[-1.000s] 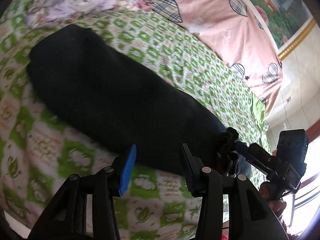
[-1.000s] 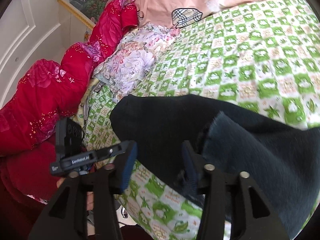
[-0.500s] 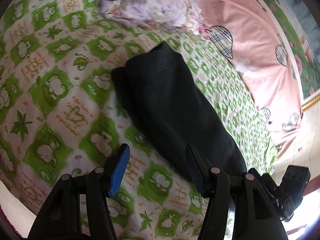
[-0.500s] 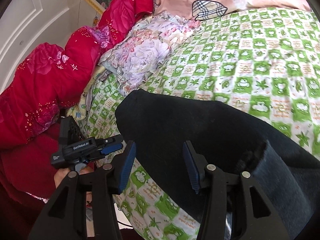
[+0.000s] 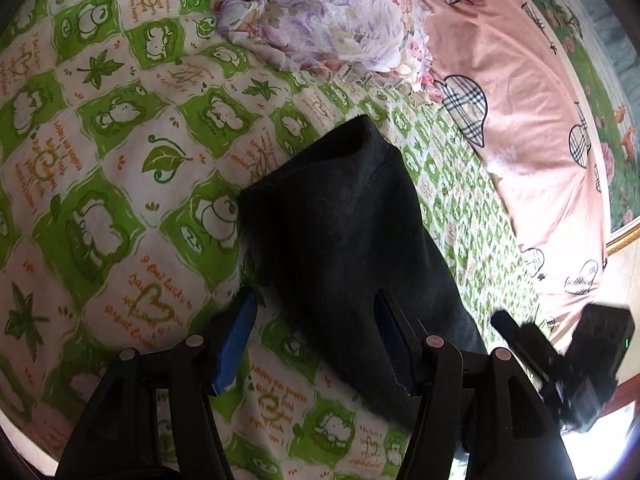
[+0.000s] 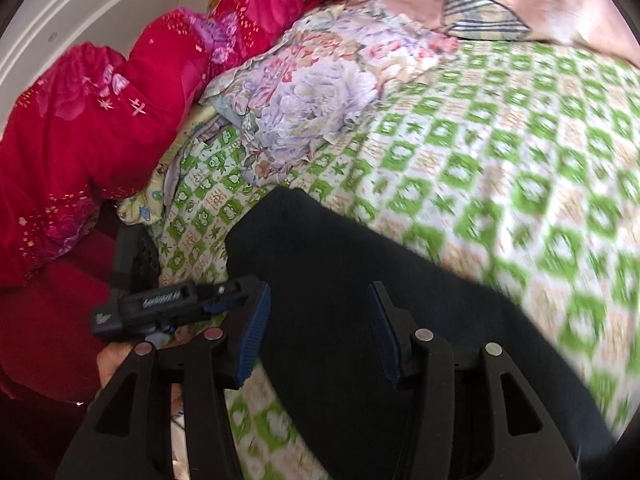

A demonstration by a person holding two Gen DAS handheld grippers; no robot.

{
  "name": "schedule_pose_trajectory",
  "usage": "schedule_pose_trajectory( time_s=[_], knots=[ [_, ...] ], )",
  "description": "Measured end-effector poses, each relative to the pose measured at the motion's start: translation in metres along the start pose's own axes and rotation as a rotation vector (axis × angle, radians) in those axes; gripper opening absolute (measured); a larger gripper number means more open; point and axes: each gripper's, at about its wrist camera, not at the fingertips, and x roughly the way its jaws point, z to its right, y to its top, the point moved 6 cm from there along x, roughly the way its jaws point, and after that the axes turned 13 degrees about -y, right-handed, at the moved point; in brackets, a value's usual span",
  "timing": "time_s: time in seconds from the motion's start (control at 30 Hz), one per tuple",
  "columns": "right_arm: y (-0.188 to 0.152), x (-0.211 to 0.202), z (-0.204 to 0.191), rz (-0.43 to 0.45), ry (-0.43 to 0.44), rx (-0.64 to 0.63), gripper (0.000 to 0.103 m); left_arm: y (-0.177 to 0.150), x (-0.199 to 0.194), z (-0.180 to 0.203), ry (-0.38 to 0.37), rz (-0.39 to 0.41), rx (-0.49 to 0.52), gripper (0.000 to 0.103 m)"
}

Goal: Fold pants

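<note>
Your left gripper (image 5: pixel 314 342), fingers opening, has let go the pants (image 5: pixel 352 248), now folded on the bed (image 5: pixel 100 184) ahead; your right gripper (image 6: pixel 318 330) hovers half-open, empty.

Hidden, cut off and blurry bits

Lower end of the long black soft pants (image 5: pixel 352 248) hidden behind the black gripper arms and cut off at the bottom edge; right side of the green-and-white checked bed sheet (image 6: pixel 560 220) smeared with blur; other black gripper (image 5: pixel 568 364) blurry at the right edge; tiny orange writing on the sheet too small to read.
</note>
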Motion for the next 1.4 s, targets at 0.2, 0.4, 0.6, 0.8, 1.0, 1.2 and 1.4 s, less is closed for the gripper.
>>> schedule_pose_trajectory(
  time_s=[0.2, 0.4, 0.6, 0.8, 1.0, 1.2, 1.4],
  knots=[
    [0.043, 0.059, -0.008, -0.079, 0.012, -0.081, 0.053, 0.007, 0.002, -0.008, -0.04, 0.001, -0.025, 0.061],
    [0.058, 0.116, -0.02, -0.199, 0.052, -0.175, 0.053, 0.003, 0.0, -0.008, -0.038, 0.014, -0.001, 0.061],
    [0.051, 0.141, -0.032, -0.27, 0.115, -0.219, 0.037, 0.004, 0.004, -0.006, -0.004, 0.032, 0.011, 0.056],
    [0.051, 0.124, -0.037, -0.217, 0.11, -0.219, 0.024, 0.013, 0.009, -0.009, 0.028, 0.044, 0.005, 0.026],
    [0.058, 0.09, -0.043, -0.143, 0.116, -0.221, 0.023, 0.014, -0.003, 0.013, 0.015, 0.04, 0.069, 0.015],
    [0.061, 0.027, -0.029, -0.04, 0.153, -0.163, 0.023, 0.01, -0.027, 0.067, -0.053, 0.06, 0.167, 0.013],
    [0.052, -0.044, -0.003, 0.079, 0.164, -0.084, 0.022, -0.008, -0.034, 0.138, -0.149, 0.038, 0.301, 0.013]
  ],
)
